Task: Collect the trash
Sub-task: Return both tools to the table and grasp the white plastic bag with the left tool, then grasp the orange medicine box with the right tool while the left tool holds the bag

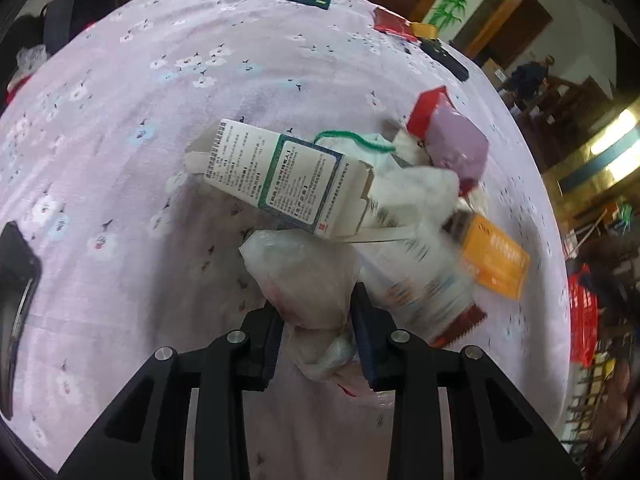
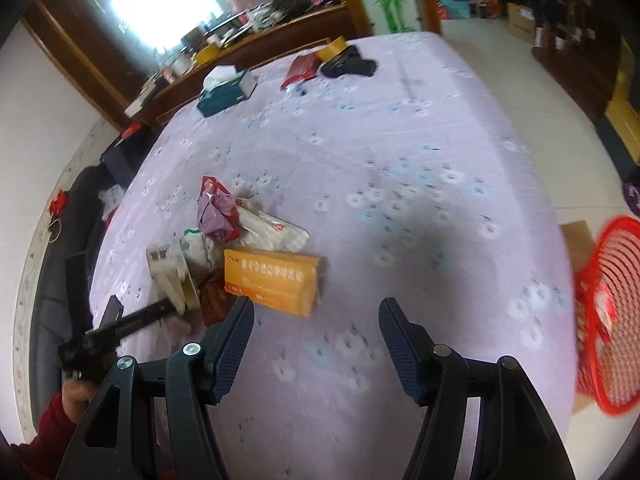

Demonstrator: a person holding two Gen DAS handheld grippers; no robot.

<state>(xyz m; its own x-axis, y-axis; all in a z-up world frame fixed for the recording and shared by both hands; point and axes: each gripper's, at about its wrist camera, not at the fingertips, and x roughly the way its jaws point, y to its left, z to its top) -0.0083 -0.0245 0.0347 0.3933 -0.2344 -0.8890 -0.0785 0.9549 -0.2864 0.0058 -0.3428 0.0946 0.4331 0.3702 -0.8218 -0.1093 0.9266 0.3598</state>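
Observation:
My left gripper (image 1: 318, 332) is shut on a crumpled clear plastic bag (image 1: 304, 280) at the near edge of a trash pile on the lilac floral tablecloth (image 1: 120, 140). The pile holds a white medicine box (image 1: 280, 176), an orange box (image 1: 494, 262), a red and purple wrapper (image 1: 452, 136) and white wrappers (image 1: 420, 192). My right gripper (image 2: 316, 320) is open and empty above the cloth, just right of the same pile, with the orange box (image 2: 272, 280) near its left finger. The left gripper (image 2: 120, 326) shows at the pile's left side in the right wrist view.
A red mesh basket (image 2: 608, 312) stands off the table's right edge. A teal tissue box (image 2: 226, 92), a red packet (image 2: 302, 68), a tape roll (image 2: 334, 46) and a black device (image 2: 352, 66) lie at the far end. A black phone (image 1: 16, 288) lies at the left.

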